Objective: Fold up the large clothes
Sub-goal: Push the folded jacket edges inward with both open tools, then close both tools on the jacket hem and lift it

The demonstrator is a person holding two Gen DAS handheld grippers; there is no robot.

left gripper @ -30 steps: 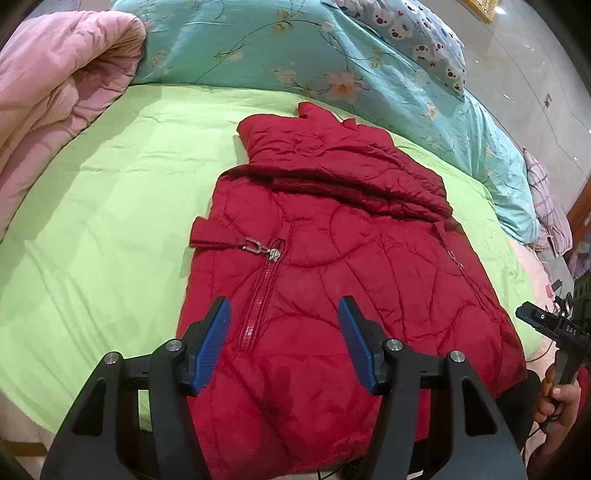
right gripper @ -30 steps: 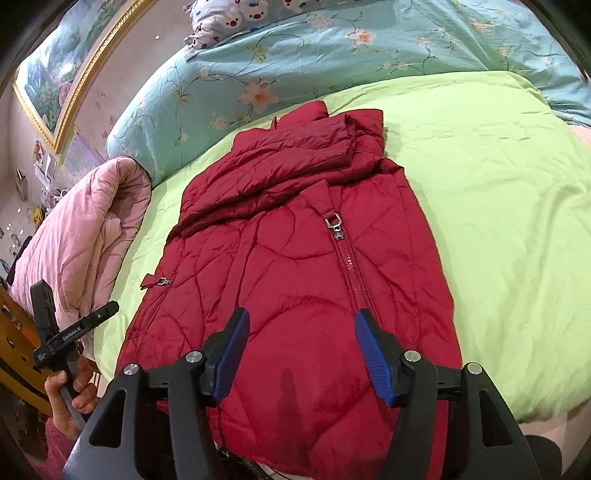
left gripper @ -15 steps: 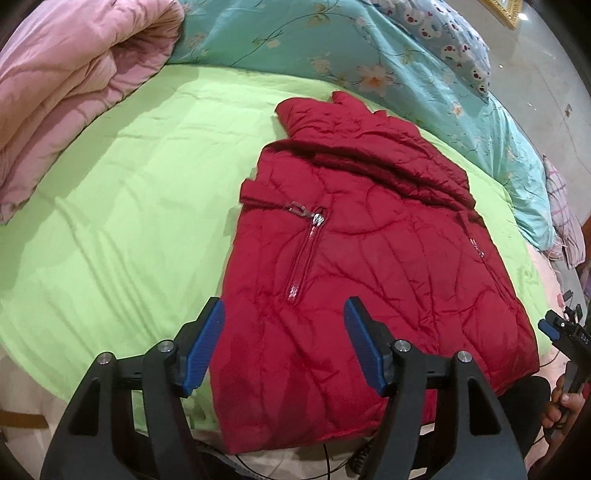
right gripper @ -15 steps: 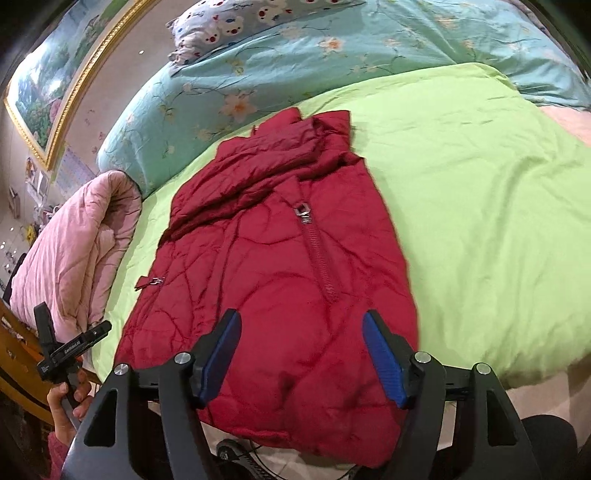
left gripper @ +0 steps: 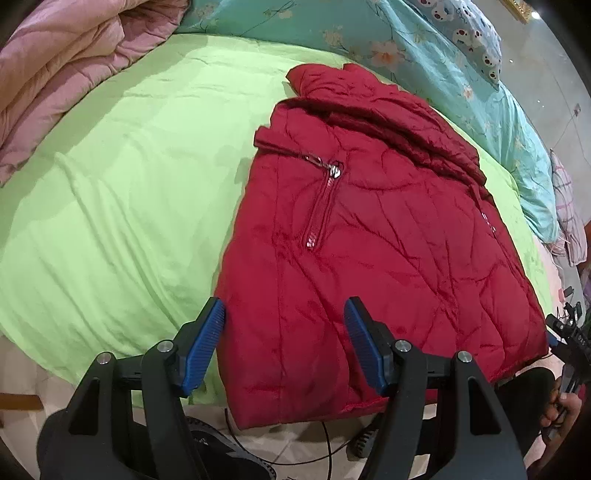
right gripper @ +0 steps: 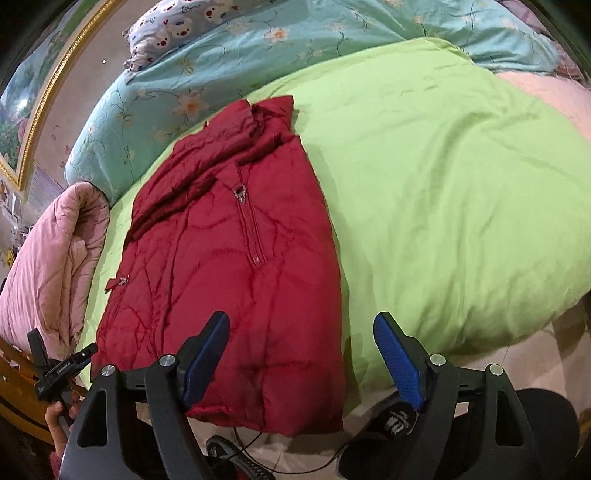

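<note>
A red quilted jacket [left gripper: 369, 236] lies flat on a light green bed cover [left gripper: 122, 184], zipped front up, its hem hanging over the near bed edge. It also shows in the right wrist view [right gripper: 229, 251]. My left gripper [left gripper: 284, 347] is open and empty, hovering above the jacket's near hem at its left edge. My right gripper [right gripper: 301, 360] is open and empty, above the hem's right corner and the green cover [right gripper: 443, 177]. Each gripper shows at the edge of the other's view.
A rolled pink quilt [left gripper: 62, 62] lies on the bed's left side. Teal floral bedding [left gripper: 424, 55] and a bear-print pillow [right gripper: 173, 29] run along the far side. Cables and dark objects lie on the floor [right gripper: 295, 454] below the hem.
Both grippers have pulled back toward the bed's near edge and spread apart, left going left and right going right. The jacket looks unmoved. Both stay open.
</note>
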